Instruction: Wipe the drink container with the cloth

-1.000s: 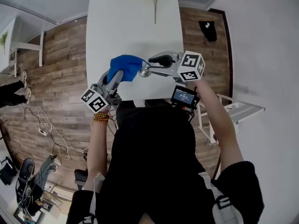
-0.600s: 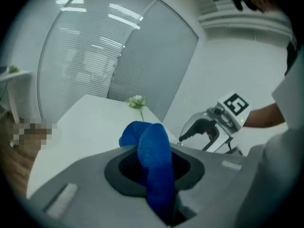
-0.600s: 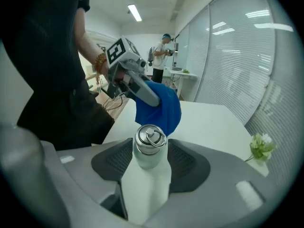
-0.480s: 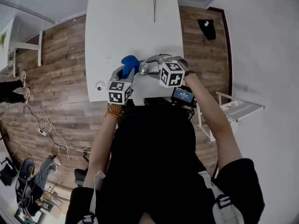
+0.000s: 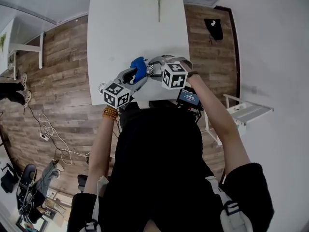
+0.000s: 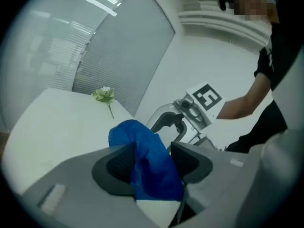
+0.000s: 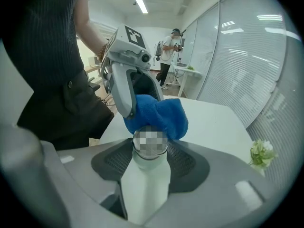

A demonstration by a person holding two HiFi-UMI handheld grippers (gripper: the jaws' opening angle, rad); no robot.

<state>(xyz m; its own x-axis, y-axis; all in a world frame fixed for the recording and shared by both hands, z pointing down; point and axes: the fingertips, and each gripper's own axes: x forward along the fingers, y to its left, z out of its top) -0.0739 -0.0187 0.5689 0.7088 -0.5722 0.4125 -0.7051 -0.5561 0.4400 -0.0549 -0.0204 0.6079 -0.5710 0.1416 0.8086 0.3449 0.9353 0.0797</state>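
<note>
Wiping seemed midway: the left gripper [image 6: 153, 161] pinched the cloth [image 6: 137, 137] against the drink container [image 7: 145, 184]'s top, which the right gripper [image 7: 149, 158] clamped.

Fuzzy blue cloth [image 7: 159, 115], smooth white drink container [image 7: 145, 184], matt white tabletop [image 5: 130, 28], grainy wood-plank floor [image 5: 63, 81].

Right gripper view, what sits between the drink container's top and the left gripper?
The blue cloth, clamped in the left gripper, bunches right at the drink container top, as the right gripper view shows.
</note>
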